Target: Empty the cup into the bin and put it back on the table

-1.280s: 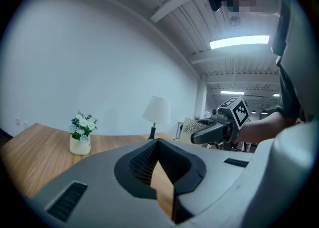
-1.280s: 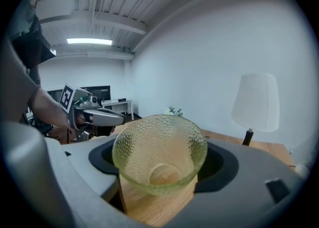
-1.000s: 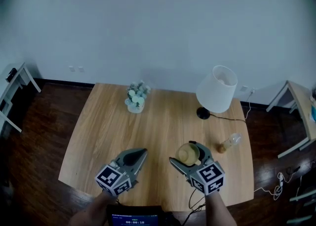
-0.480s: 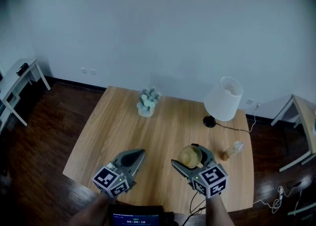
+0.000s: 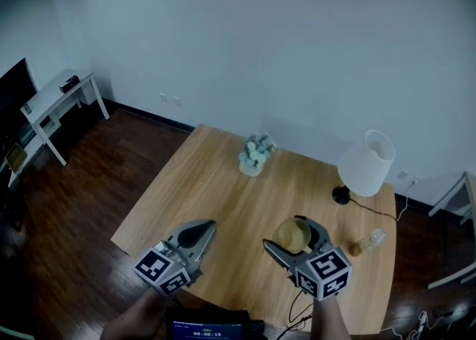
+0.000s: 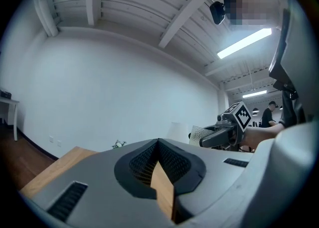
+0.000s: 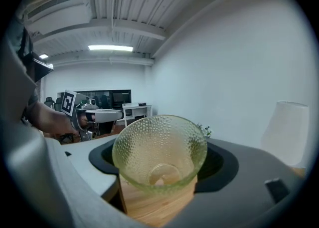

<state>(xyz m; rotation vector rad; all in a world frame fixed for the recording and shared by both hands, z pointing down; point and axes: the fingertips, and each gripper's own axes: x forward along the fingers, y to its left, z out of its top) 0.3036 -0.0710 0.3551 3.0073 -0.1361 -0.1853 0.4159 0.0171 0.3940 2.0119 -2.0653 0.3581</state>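
A dimpled, yellowish glass cup (image 5: 291,235) sits between the jaws of my right gripper (image 5: 293,237), held over the wooden table (image 5: 216,190) near its front right. In the right gripper view the cup (image 7: 159,152) faces the camera mouth-first, with a small pale bit at its bottom. My left gripper (image 5: 198,233) hovers over the table's front left, jaws together and nothing held; in the left gripper view the jaws (image 6: 159,164) meet with only table showing below. No bin shows in any view.
A small pot of pale flowers (image 5: 254,155) stands at the table's far middle. A white lamp (image 5: 367,164) with a black base and cord is at the far right, a plastic bottle (image 5: 368,242) lies near the right edge. White side table (image 5: 56,100) at left on dark floor.
The head view has swung left and back: table and objects have shifted right in frame and more floor shows at left. Both grippers keep their poses, cup still held.
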